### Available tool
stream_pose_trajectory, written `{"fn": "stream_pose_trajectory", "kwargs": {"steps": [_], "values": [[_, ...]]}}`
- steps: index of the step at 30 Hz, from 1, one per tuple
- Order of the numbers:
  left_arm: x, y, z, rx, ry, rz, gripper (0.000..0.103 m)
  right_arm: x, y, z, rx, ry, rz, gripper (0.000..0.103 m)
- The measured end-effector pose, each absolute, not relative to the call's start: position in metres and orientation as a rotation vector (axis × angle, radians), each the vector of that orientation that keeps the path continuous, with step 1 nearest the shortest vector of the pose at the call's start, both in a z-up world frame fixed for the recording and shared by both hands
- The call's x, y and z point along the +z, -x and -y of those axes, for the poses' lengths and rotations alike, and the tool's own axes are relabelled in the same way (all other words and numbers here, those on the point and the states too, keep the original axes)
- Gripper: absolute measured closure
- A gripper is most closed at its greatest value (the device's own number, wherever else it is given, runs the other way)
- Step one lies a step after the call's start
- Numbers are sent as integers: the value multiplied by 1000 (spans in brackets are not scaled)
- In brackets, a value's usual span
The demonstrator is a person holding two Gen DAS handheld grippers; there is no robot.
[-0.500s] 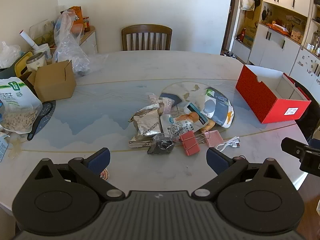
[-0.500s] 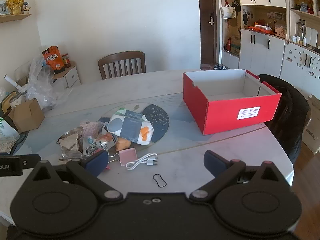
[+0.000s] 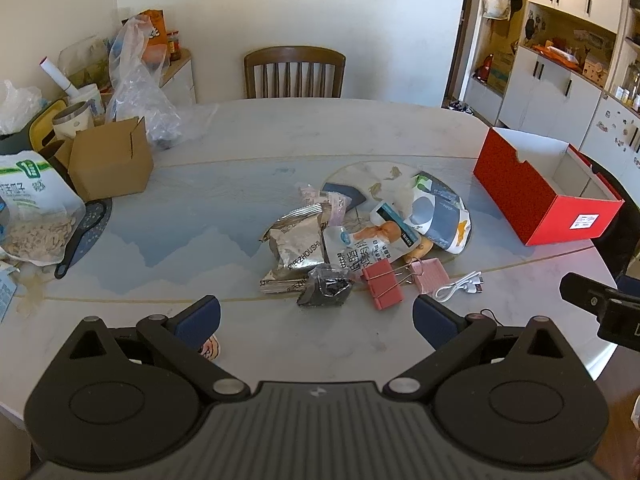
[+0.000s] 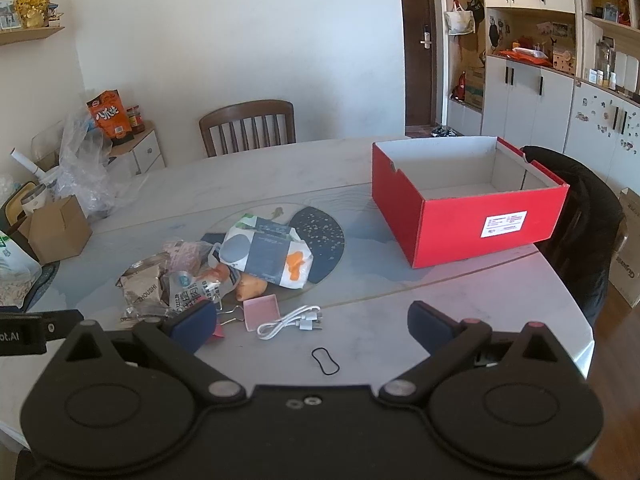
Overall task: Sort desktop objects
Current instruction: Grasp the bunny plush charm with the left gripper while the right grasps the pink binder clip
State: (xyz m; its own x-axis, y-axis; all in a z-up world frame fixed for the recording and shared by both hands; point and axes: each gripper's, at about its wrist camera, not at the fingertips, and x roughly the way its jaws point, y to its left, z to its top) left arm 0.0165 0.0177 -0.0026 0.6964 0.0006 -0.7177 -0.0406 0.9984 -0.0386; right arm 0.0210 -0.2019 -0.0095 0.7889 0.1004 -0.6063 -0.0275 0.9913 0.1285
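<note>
A pile of snack packets (image 3: 304,240) (image 4: 176,280) lies mid-table, with a patterned tissue pack (image 3: 440,216) (image 4: 268,252), two pink binder clips (image 3: 382,284) (image 4: 262,312), a small black bag (image 3: 326,290), a white USB cable (image 3: 460,288) (image 4: 290,322) and a black hair band (image 4: 325,361). An open, empty red box (image 3: 540,204) (image 4: 460,216) stands to the right. My left gripper (image 3: 316,320) is open and empty, held above the near table edge before the pile. My right gripper (image 4: 312,326) is open and empty above the cable and band.
A cardboard box (image 3: 110,160), a seed bag (image 3: 32,212), cups and plastic bags (image 3: 140,92) crowd the table's left side. A wooden chair (image 3: 294,72) stands at the far side. A dark-draped chair (image 4: 576,216) sits behind the red box. A small round sticker (image 3: 211,350) lies by my left finger.
</note>
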Motion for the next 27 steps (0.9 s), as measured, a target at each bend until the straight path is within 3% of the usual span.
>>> {"fn": "stream_pose_trajectory", "kwargs": {"steps": [27], "values": [[-16, -32, -37, -11, 102, -824, 0, -14, -36, 171, 217, -70, -624, 2]]}}
